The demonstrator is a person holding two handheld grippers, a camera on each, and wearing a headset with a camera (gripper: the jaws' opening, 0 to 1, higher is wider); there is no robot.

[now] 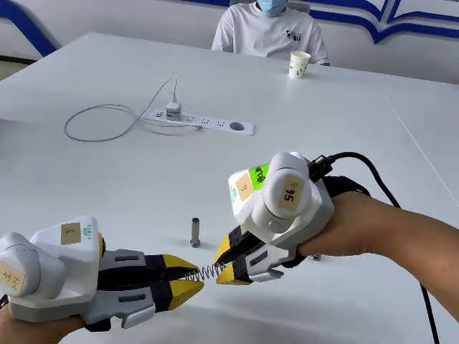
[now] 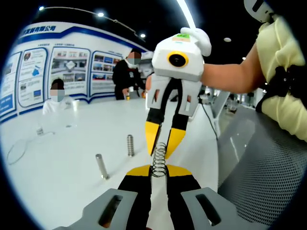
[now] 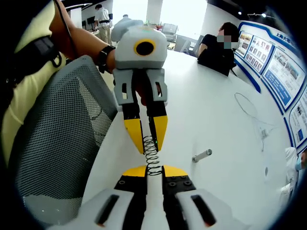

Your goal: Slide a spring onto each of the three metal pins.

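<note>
A short steel spring stretches level between my two grippers, just above the white table. My left gripper is shut on its left end, and my right gripper is shut on its right end. A bare metal pin stands upright on the table just behind the spring. In the left gripper view the spring rises from my left gripper into the right gripper. The bare pin stands to the left there. Farther back stands a second pin with a spring on it.
A white power strip with a plugged charger and a looping cable lies mid-table. A paper cup stands at the far edge in front of a seated person. A grey mesh chair is beside the table.
</note>
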